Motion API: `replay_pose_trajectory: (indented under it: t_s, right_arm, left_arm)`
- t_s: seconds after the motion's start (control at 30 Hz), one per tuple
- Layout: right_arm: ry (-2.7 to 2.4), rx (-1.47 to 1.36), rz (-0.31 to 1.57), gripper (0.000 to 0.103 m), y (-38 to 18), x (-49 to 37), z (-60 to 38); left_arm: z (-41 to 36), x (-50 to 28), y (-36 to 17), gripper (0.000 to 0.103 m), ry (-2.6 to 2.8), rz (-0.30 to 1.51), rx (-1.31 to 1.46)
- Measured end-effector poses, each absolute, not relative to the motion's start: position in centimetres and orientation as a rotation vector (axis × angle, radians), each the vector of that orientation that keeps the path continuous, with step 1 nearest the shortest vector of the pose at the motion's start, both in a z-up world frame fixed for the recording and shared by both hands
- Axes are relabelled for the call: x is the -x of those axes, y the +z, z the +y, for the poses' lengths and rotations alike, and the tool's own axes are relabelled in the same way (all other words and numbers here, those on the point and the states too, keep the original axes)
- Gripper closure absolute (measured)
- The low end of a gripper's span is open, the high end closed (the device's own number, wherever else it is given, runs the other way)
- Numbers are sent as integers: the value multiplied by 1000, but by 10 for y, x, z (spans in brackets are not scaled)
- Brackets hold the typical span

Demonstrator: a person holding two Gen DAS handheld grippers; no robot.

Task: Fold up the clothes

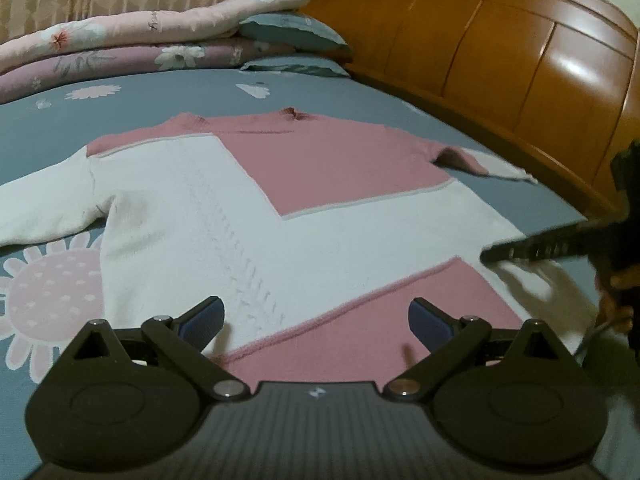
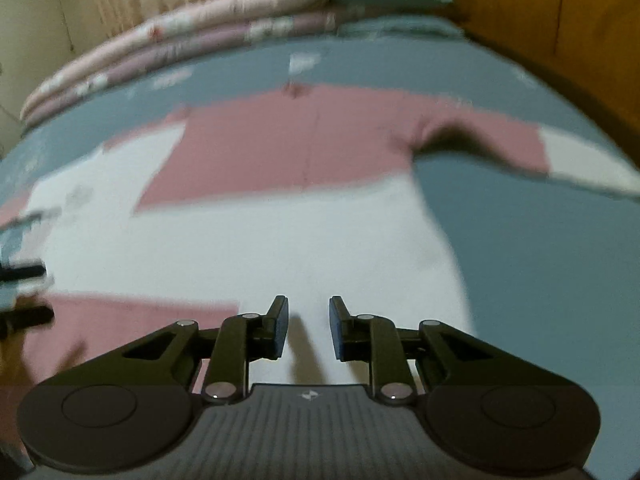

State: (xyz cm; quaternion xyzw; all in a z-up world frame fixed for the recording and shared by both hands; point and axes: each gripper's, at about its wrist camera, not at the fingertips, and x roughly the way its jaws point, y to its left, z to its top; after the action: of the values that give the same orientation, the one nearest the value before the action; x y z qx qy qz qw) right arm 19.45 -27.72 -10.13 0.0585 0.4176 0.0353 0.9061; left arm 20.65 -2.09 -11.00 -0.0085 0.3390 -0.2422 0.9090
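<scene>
The sweater [image 1: 280, 200] lies flat on the bed [image 1: 180, 92], front up, collar toward the far side and hem nearest me; it is spread out this way, I judge, so both sleeves can be turned in before the body is folded. One sleeve [image 1: 44, 208] stretches away on the left of my left view; the other sleeve [image 2: 500, 148] reaches toward the wooden headboard [image 1: 520, 72]; neither is folded in yet, so the task looks barely begun.

My left hand-held gripper [image 1: 316, 316] hovers over the hem with its jaws spread wide and nothing between them; I take it as waiting near the lower edge, ready to pinch it.

My right hand-held gripper [image 2: 308, 328] sits low over the white band near the sweater's right edge; its jaws stand only a narrow gap apart, and I see no cloth caught between the pads, only white knit beneath; the view is smeared, so whether the tips touch the fabric I cannot tell. In the left view it reaches in from the right at that side edge, probably to take hold there.

Folded quilts [image 1: 132, 40] and a pillow [image 1: 292, 32] are stacked at the far edge, well apart from the sweater, leaving room to fold.
</scene>
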Motion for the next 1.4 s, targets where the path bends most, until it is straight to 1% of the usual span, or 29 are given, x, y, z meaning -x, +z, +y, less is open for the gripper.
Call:
replay_pose_trajectory:
  t_s: [0.07,0.13,0.27,0.3,0.33,0.47,0.53,0.6,0.73,0.93,1.07,1.1,1.17,1.2,1.23,1.33,1.4]
  right_arm:
    - [57,-139,854,72,-101,-183,-275]
    - [44,-139,865,66,-93,-173,-271]
    - [135,-84,831,64,-74,-158,-244]
    - [170,-68,831,61,-72,-156,-234]
    - [203,-47,835,58,-72,-156,-225]
    - [246,41,899,57,-89,-150,-198]
    - [232,59,902,44,-93,-139,-195]
    - [218,65,929,40,-93,-126,-194]
    - [213,102,923,40,-86,-111,-186]
    - [269,108,846,35,-73,-131,-160]
    - [282,102,884,34,-89,-144,-144]
    - [278,103,895,32,-93,-144,-143]
    - [269,113,903,23,-99,-139,-142]
    - [265,112,909,16,-101,-136,-143]
    - [261,108,918,12,-102,-134,-143]
    - [252,111,924,10,-103,-125,-145]
    - [245,106,927,10,-102,-122,-146]
  left_arm:
    - [-19,-206,-108,5,-499,699,14]
    - [-17,-205,-106,5,-499,699,17]
    - [-12,-206,-102,5,-487,705,27]
    - [-11,-206,-101,5,-481,707,24]
    - [-11,-205,-101,5,-478,712,21]
    - [-8,-204,-99,5,-467,728,8]
    - [-7,-203,-98,5,-468,733,3]
    - [-8,-202,-97,5,-473,735,-3]
    - [-9,-198,-95,5,-479,729,-20]
    - [-9,-192,-93,5,-477,722,-40]
    - [-8,-193,-93,5,-464,727,-42]
    - [-7,-193,-93,5,-462,729,-41]
    - [-7,-194,-94,5,-463,733,-39]
    - [-7,-194,-94,5,-464,734,-40]
    - [-7,-194,-95,5,-464,736,-42]
    - [-8,-194,-96,5,-466,738,-48]
    - [-9,-194,-97,5,-466,739,-51]
